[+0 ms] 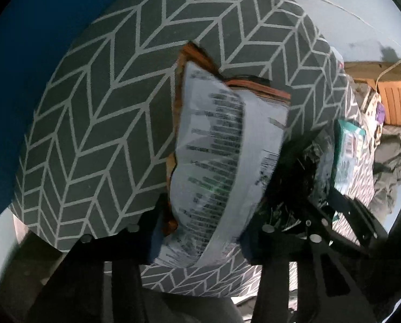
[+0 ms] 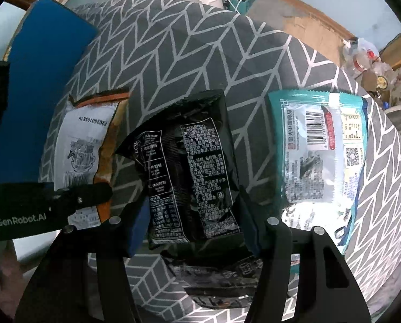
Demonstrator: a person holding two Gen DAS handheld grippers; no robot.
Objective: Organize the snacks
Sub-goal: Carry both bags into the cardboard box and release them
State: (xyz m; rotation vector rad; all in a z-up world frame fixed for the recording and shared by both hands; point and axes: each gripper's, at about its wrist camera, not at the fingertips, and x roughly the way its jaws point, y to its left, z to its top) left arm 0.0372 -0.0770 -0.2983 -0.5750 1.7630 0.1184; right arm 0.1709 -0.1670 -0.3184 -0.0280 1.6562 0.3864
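The left hand-held gripper (image 1: 200, 231) is pointing steeply down and pinching the near end of a white-backed snack packet with orange edging (image 1: 214, 148), its jaws pressing on either side. The right hand-held gripper (image 2: 192, 231) is straddling the near end of a black snack packet (image 2: 184, 167), its blue-padded fingers (image 2: 135, 231) sitting at the packet's sides; whether they are truly squeezing it cannot be told, as the wrapper looks uncrushed. Both packets are lying face down on a bench draped in grey cloth with a white chevron pattern (image 2: 195, 53).

The wrappers are puffy and slick, so a grip on just one end is likely to let a packet slip or swing out when lifted. The two packets are also lying just beside each other, so moving one could drag its neighbour.

Only the right wrist view is showing the row: white packet to the left of the right gripper, black between its fingers, a teal snack packet (image 2: 319, 150) to the right, then a blue panel (image 2: 44, 80) beyond the left edge. The left wrist view is showing the pinch on the white packet up close.
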